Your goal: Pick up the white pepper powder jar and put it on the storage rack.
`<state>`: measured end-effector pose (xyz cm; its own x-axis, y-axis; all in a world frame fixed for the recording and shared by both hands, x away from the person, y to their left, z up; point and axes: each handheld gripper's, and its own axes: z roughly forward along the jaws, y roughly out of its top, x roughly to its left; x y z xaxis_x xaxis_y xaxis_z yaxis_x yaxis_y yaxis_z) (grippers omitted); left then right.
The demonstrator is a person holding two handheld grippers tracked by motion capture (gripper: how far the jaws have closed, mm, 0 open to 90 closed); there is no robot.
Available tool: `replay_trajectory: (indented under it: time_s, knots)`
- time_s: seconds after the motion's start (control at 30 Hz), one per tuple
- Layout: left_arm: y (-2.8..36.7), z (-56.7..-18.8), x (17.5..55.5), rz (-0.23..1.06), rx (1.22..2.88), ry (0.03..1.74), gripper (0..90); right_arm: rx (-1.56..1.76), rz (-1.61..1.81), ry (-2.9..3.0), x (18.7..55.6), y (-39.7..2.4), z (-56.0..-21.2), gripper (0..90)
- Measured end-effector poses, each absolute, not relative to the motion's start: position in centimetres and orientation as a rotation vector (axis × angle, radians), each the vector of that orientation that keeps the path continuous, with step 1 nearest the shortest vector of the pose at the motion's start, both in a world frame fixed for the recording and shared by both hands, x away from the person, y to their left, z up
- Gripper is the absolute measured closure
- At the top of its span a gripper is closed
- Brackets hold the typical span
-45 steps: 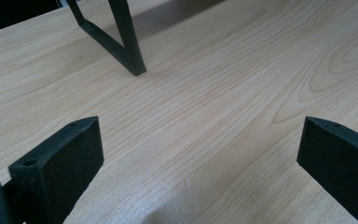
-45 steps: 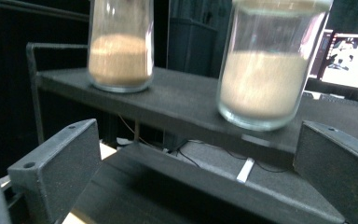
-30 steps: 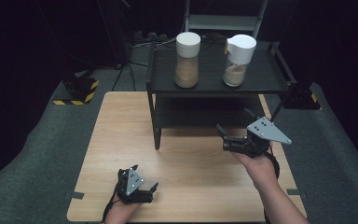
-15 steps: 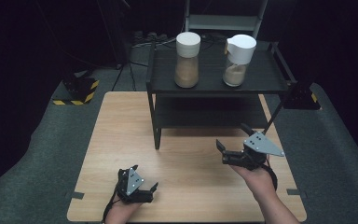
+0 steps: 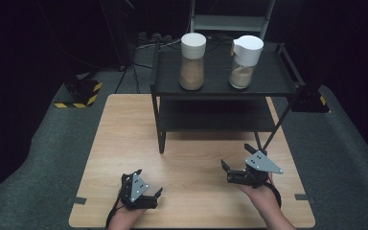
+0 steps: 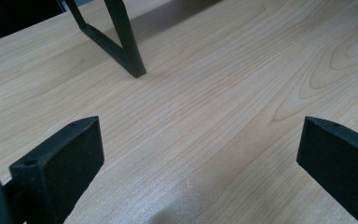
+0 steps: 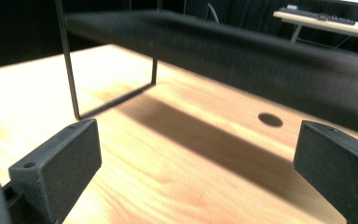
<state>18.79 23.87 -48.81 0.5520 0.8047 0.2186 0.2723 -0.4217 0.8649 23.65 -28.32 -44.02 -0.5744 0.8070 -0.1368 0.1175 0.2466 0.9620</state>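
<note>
Pale wooden table; left hand-held gripper and right hand-held gripper, jaws apart, empty.

Wooden table, black shelf rack, two jars

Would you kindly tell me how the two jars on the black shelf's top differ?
The left jar has a flat round white lid; the right jar has a white lid with a raised pouring lip. The left jar's filling is darker brown and sits higher; the right jar's is paler and lower. Both stand upright on the shelf, apart.
</note>
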Motion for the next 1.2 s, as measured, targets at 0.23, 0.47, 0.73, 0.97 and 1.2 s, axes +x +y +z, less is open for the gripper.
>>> replay_trajectory:
  time_s: [0.23,0.47,0.73,0.97,1.2]
  knots:
    - [23.8,-48.8,18.8,0.812,1.968,0.862,0.7,0.876,1.309,1.923,23.6,-28.1,-46.5,0.0]
    - [23.8,-48.8,18.9,0.811,1.970,0.857,0.8,0.863,1.244,1.974,23.3,-27.4,-48.5,0.0]
    - [23.7,-48.7,18.9,0.814,1.976,0.858,0.8,0.849,1.180,1.991,22.8,-27.3,-49.7,0.0]
    - [23.5,-48.7,18.8,0.828,1.984,0.854,0.8,0.859,1.134,1.995,22.6,-27.4,-49.7,0.0]
    - [22.8,-48.7,18.6,0.857,2.019,0.825,0.8,0.883,1.107,2.009,22.4,-27.3,-49.4,0.0]
